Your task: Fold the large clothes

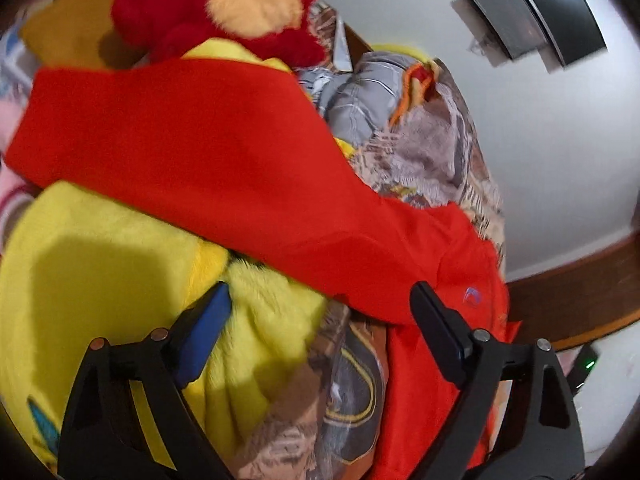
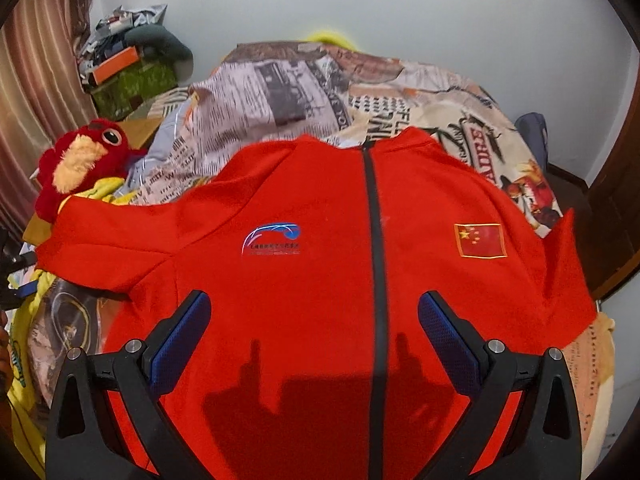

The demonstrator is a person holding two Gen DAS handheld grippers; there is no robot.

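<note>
Red fleece is filling both views: a zip-front jacket (image 2: 340, 248) is lying face up and spread out across a bed, over a newspaper-print duvet (image 2: 280, 92), its collar toward the far edge and its hem under the right gripper (image 2: 314, 320). That gripper is hovering over the lower chest with its jaws standing wide and nothing between them. The left gripper (image 1: 320, 300) is also gaping and empty, pointing at the jacket's sleeve (image 1: 180, 128), which is draping over a yellow plush blanket (image 1: 100, 248) near the bed's left edge.

Judging from this layout, the fold has not yet begun, and the sleeve is the likely first piece. To do it well, the left pads should be closing on the cuff end alone, not on the yellow pile beneath, then carrying it flat across the chest toward the black zip (image 2: 374, 240). The right gripper could be pinning the body so it is not sliding.

Beyond the bed's far left corner, cardboard boxes (image 2: 124, 76) are sitting stacked, heaped with mixed clutter too small to identify.
</note>
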